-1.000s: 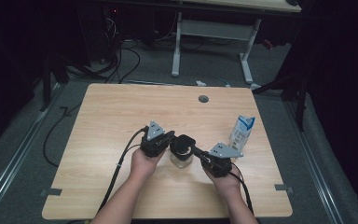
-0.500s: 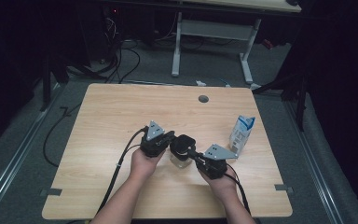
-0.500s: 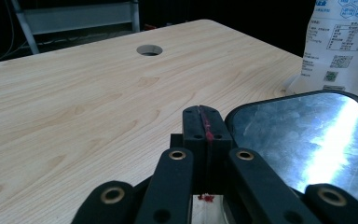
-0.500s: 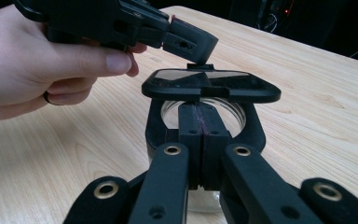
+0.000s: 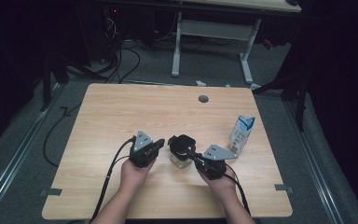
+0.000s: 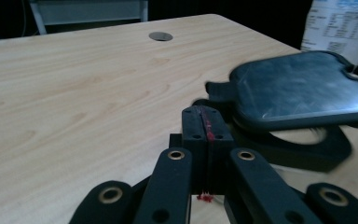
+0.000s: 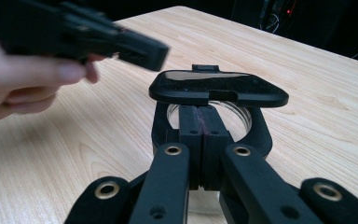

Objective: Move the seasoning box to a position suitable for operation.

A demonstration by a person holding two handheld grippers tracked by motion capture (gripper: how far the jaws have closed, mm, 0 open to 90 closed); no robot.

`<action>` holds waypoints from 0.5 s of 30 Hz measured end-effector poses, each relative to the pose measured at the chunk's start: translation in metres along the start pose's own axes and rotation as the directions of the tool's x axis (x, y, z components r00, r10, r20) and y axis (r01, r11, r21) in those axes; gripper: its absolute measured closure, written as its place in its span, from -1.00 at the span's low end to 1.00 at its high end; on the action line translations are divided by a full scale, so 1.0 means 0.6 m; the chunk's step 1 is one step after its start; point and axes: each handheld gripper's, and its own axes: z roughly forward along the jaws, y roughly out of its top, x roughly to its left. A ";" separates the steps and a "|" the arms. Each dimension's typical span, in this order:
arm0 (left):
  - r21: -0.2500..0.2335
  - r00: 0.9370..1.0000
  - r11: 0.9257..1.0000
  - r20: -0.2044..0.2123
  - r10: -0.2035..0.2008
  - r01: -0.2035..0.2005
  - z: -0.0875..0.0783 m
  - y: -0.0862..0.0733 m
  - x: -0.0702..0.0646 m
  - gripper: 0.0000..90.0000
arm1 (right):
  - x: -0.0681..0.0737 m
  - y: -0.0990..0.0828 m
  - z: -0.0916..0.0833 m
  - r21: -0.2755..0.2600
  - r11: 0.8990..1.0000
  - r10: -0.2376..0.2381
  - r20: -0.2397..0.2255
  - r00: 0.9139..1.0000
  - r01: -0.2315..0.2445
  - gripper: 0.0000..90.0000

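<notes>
A small clear glass jar (image 5: pixel 179 160) with a black collar and a hinged black lid (image 5: pixel 182 141) stands on the wooden table (image 5: pixel 121 112) between both hands. The lid (image 7: pixel 216 88) is raised off the collar (image 6: pixel 303 151), so the glass rim (image 7: pixel 235 112) shows under it. My right gripper (image 5: pixel 192 156) is shut, its tips (image 7: pixel 204 114) right at the near side of the collar, just under the lid; whether it pinches anything I cannot tell. My left gripper (image 5: pixel 161 143) is shut with nothing in it, its tips (image 6: pixel 206 116) just left of the lid (image 6: pixel 303 91), apart from it.
A blue-and-white carton (image 5: pixel 241 133) stands upright near the table's right edge, behind the jar in the left gripper view (image 6: pixel 340 23). A round cable hole (image 5: pixel 203 99) sits at the far middle. Cables trail from both grippers toward the near edge.
The left gripper has drawn back a little to the left and toward the person, away from the jar. The right gripper and the jar have hardly moved.
</notes>
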 end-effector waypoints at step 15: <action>-0.013 0.996 1.000 0.089 0.017 -0.016 -0.009 -0.017 -0.062 0.98 | 0.002 0.008 -0.003 -0.020 1.000 0.006 -0.001 1.000 -0.006 1.00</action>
